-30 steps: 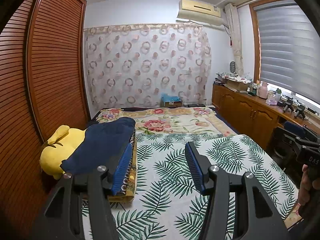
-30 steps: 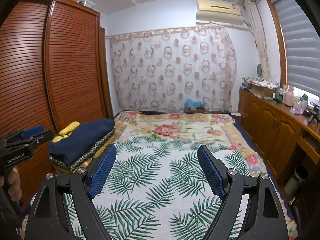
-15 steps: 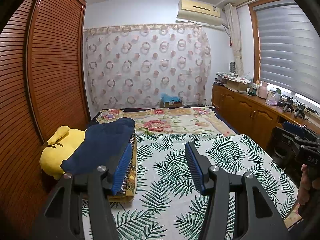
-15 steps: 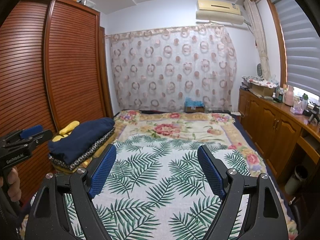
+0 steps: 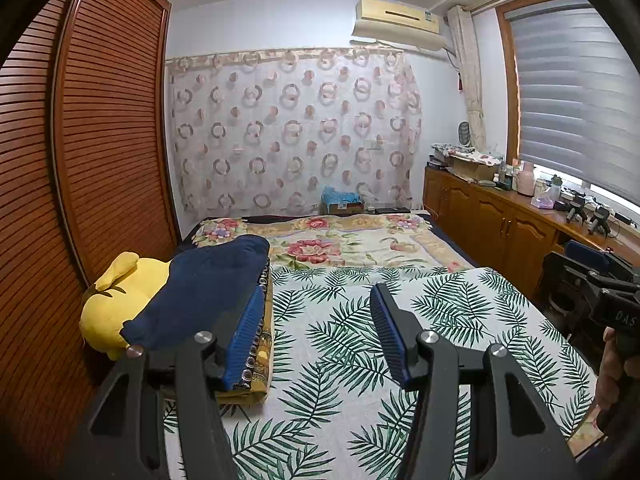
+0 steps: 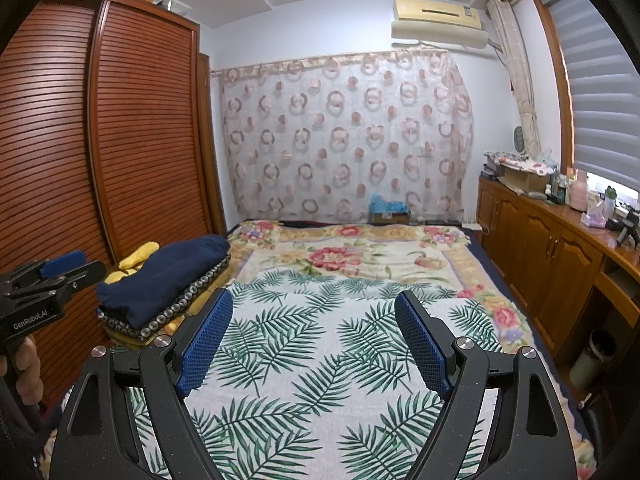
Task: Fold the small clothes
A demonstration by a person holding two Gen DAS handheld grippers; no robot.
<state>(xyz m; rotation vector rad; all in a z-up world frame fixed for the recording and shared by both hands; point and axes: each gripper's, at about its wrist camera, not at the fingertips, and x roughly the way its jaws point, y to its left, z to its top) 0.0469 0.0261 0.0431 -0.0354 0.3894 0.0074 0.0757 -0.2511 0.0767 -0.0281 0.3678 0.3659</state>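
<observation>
Left gripper (image 5: 316, 336) jaws part-open, right gripper (image 6: 312, 340) jaws wide, both empty above the palm-leaf sheet (image 6: 304, 344). Folded navy garment (image 5: 208, 284) tops the clothes stack (image 6: 160, 312) at the sheet's left edge, against the yellow plush toy (image 5: 116, 300). Probably soft, light, floppy; pinch a hem corner, not the bulk.
</observation>
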